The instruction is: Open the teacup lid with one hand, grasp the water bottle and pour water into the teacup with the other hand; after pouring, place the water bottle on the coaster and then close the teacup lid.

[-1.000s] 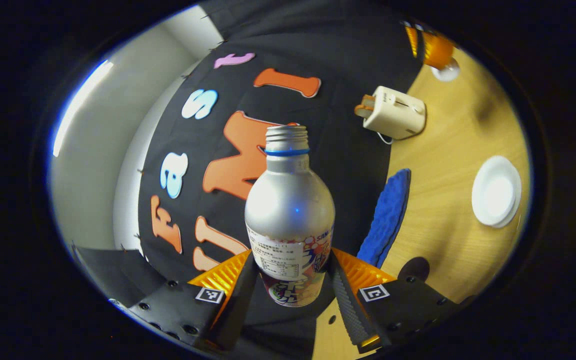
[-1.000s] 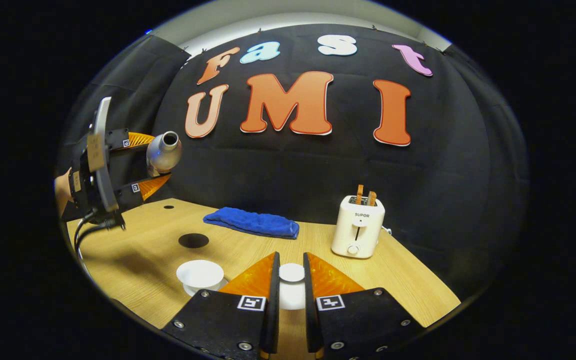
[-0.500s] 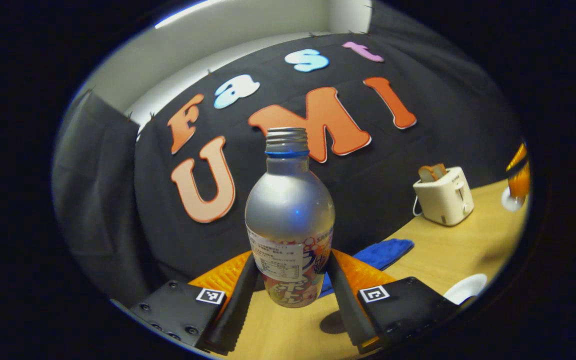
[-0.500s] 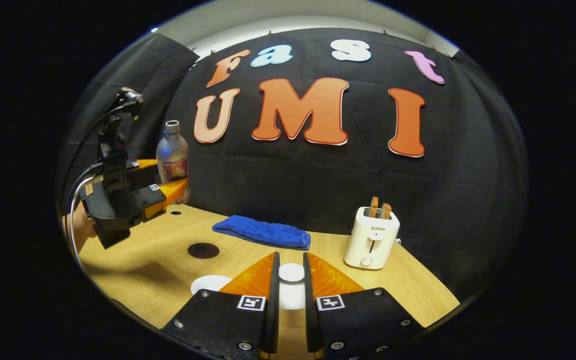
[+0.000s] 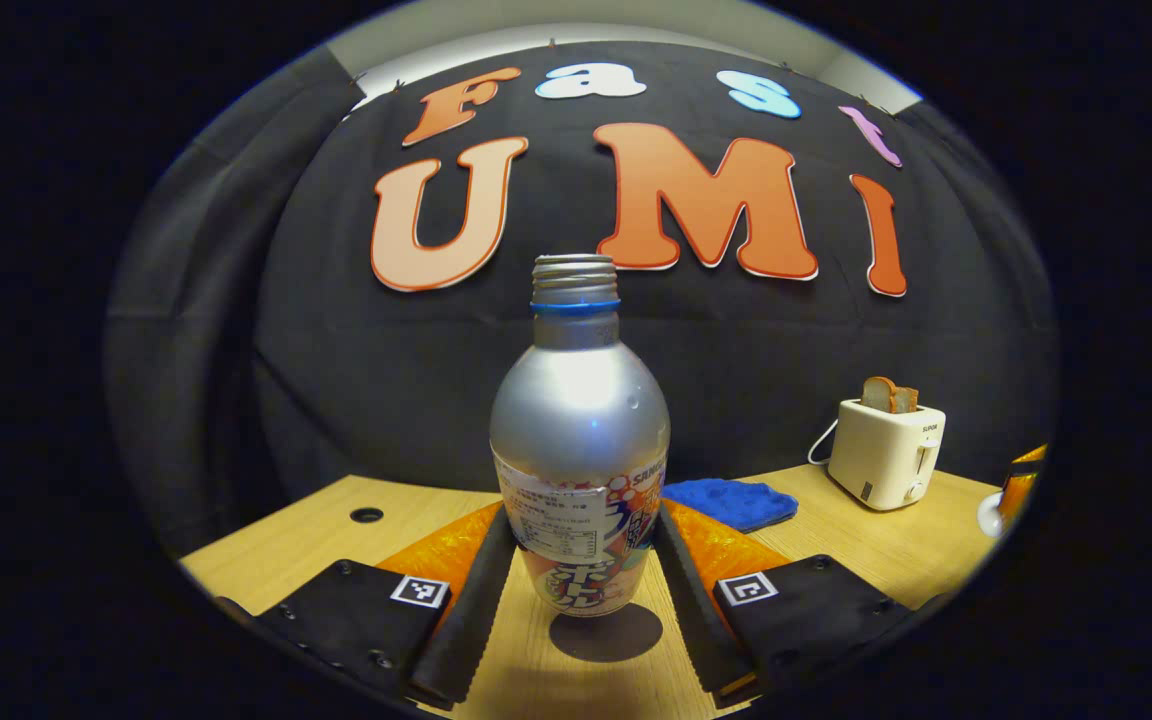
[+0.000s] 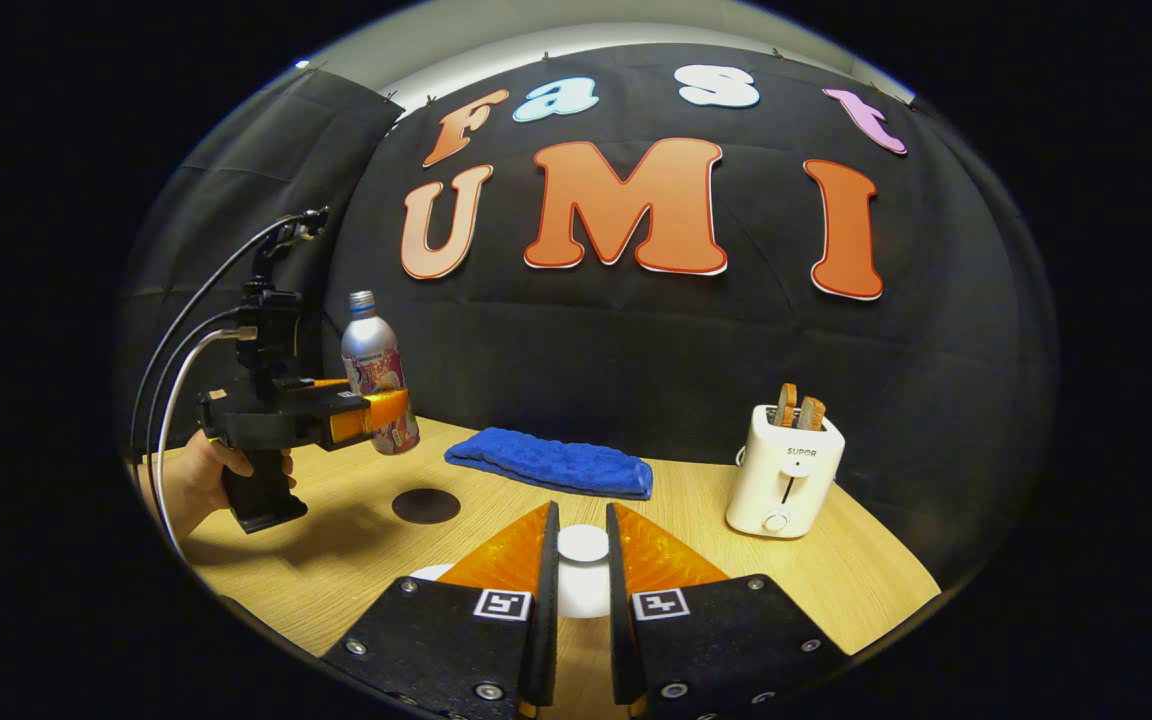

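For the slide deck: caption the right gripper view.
Left tool holds the water bottle upright above the dark coaster while the right tool grips the white teacup lid.

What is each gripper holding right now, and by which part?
The left gripper grips the water bottle by its lower labelled body, upright above the coaster. The right gripper pinches the teacup lid by its knob.
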### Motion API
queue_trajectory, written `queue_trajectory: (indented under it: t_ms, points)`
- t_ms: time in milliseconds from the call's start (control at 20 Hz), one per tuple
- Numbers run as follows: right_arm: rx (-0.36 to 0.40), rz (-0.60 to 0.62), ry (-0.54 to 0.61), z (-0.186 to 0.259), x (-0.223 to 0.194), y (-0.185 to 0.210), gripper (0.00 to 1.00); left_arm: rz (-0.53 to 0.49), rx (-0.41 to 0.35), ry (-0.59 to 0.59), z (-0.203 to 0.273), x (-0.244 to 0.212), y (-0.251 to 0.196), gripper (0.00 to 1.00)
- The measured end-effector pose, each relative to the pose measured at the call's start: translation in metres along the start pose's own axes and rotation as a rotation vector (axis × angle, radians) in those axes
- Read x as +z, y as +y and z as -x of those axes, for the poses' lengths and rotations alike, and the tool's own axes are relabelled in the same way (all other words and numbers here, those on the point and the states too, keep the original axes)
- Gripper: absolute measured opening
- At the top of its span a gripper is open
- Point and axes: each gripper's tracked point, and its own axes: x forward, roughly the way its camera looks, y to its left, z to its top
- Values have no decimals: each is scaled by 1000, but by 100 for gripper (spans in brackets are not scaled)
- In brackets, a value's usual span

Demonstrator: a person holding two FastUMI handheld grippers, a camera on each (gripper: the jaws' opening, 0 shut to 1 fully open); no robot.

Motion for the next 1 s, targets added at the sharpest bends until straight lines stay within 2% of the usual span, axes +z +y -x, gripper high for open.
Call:
queue_trajectory:
  t_ms: [50, 100, 300, 350, 400, 500, 550, 600, 700, 750, 800, 850, 1000]
  points:
    - [5, -3, 4, -3, -1, 1, 23, 17, -3, 18, -6, -10, 2, 78]
    - [10, -9, 7, -4, -3, 3, 23, 34, -16, 37, -9, -20, 2, 82]
    - [37, -24, 19, -12, -10, 10, 22, 51, -55, 102, -22, -48, -7, 83]
    - [47, -25, 25, -13, -13, 13, 23, 53, -63, 120, -23, -56, -9, 78]
    - [53, -25, 27, -13, -14, 15, 23, 55, -69, 139, -26, -62, -9, 82]
    - [74, -25, 37, -14, -18, 20, 23, 59, -71, 175, -30, -78, -11, 83]
    - [85, -25, 40, -13, -19, 23, 23, 62, -69, 194, -29, -82, -10, 78]
    - [94, -25, 41, -13, -18, 26, 23, 68, -72, 209, -27, -86, -11, 83]
    - [120, -29, 41, -11, -18, 32, 23, 71, -78, 237, -25, -93, -12, 83]
    - [135, -32, 43, -10, -20, 38, 23, 72, -82, 227, -25, -92, -13, 83]
    - [143, -33, 44, -10, -20, 42, 23, 65, -82, 234, -25, -92, -14, 78]
    - [151, -33, 46, -10, -21, 46, 23, 58, -84, 244, -25, -94, -14, 83]
    - [180, -40, 61, -12, -26, 60, 23, 54, -95, 254, -21, -95, -16, 84]
